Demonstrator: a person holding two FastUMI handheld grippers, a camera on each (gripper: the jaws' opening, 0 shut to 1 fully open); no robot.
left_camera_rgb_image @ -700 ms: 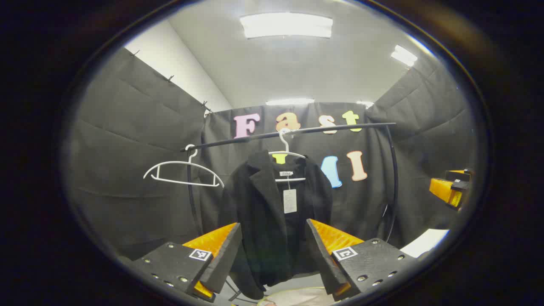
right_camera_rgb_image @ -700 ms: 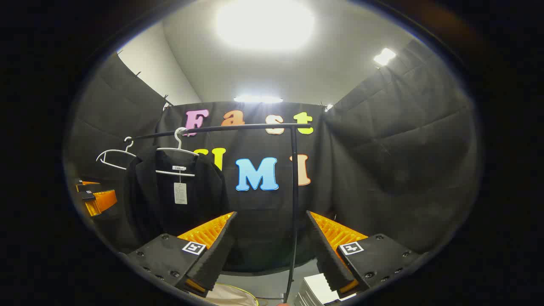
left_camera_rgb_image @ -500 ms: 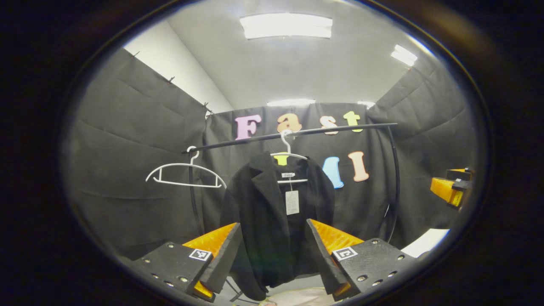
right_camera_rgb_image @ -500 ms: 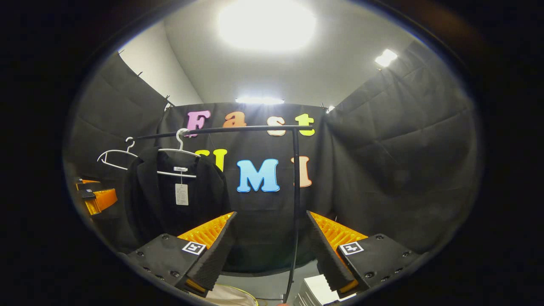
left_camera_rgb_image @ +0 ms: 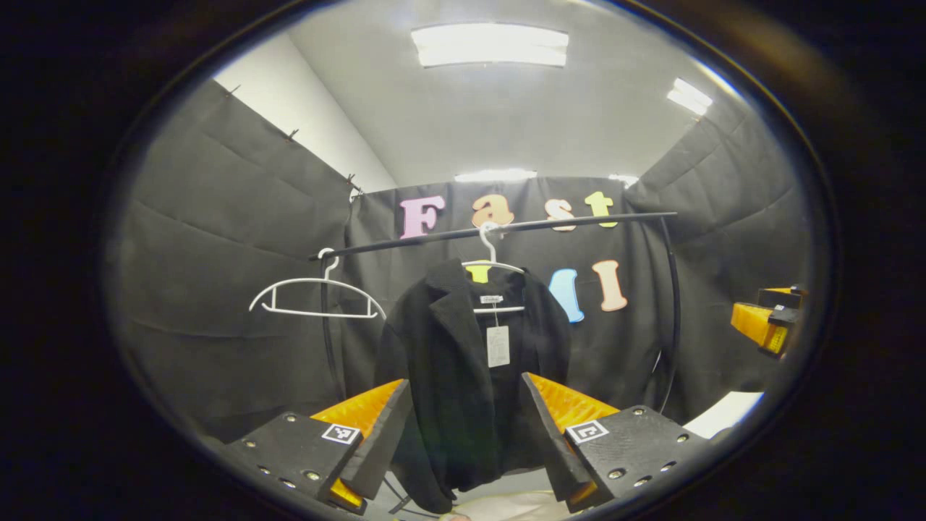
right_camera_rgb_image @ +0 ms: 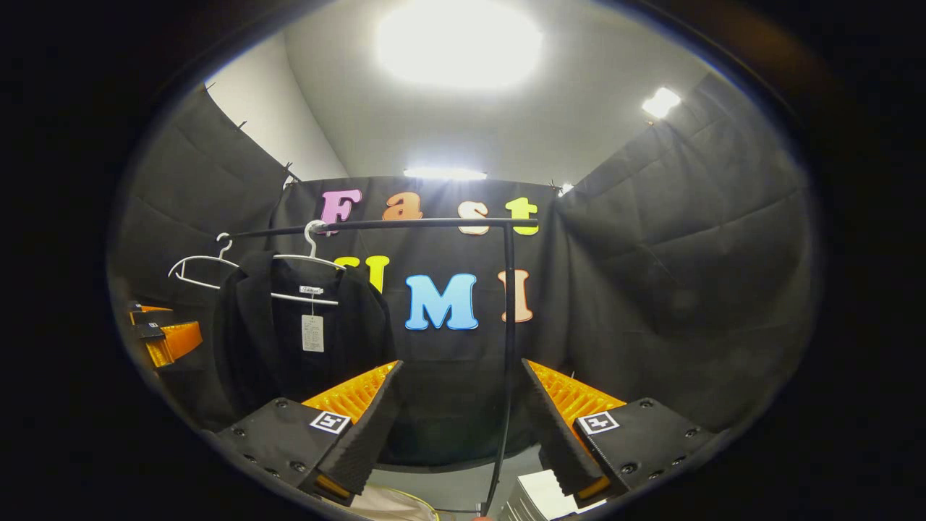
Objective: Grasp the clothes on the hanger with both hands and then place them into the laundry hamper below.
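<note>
Left gripper view: left gripper (left_camera_rgb_image: 466,434) spread wide, empty | black jacket (left_camera_rgb_image: 463,376) on white hanger (left_camera_rgb_image: 492,268), on rail (left_camera_rgb_image: 506,226), well apart | right gripper (right_camera_rgb_image: 463,427) spread, empty, beside rack post (right_camera_rgb_image: 506,347)

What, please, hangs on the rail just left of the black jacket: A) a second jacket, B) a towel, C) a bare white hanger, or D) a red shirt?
C: in the left gripper view a white hanger with nothing on it hooks over the rail beside the black jacket.
</note>
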